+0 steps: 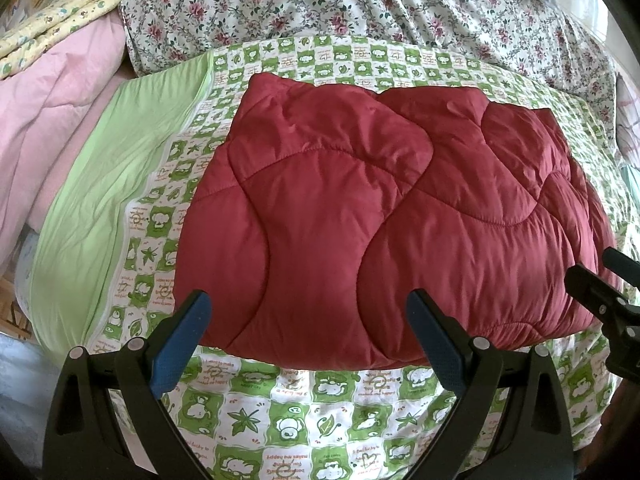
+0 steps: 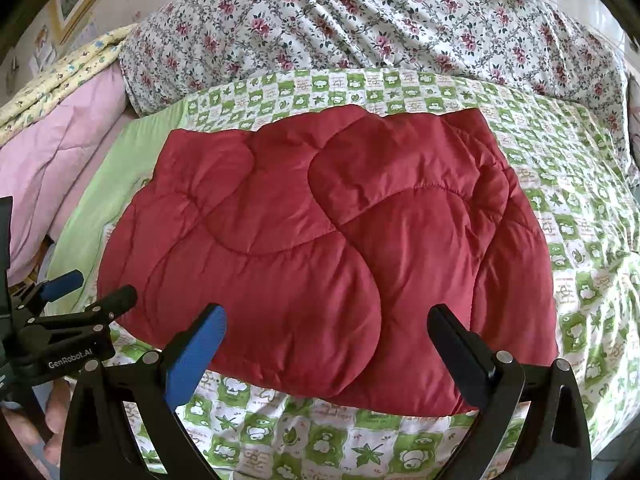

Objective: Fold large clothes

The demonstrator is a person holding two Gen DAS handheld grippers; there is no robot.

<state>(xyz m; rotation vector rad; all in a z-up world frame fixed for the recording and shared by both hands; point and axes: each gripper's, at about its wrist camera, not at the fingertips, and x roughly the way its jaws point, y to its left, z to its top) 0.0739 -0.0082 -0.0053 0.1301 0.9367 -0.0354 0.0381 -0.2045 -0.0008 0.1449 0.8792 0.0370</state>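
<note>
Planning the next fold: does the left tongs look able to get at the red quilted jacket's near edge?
Probably yes. The left tongs are open right above the red quilted jacket, and nothing lies between them and its near edge.

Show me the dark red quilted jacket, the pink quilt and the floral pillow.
dark red quilted jacket (image 1: 380,216), left wrist view, its middle
pink quilt (image 1: 52,120), left wrist view, its top face
floral pillow (image 2: 360,28), right wrist view, its front

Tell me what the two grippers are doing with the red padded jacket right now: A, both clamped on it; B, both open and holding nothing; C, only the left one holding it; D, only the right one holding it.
B: the left gripper and right gripper both stand open with empty gaps, while the red padded jacket lies folded on the green checked sheet.
</note>
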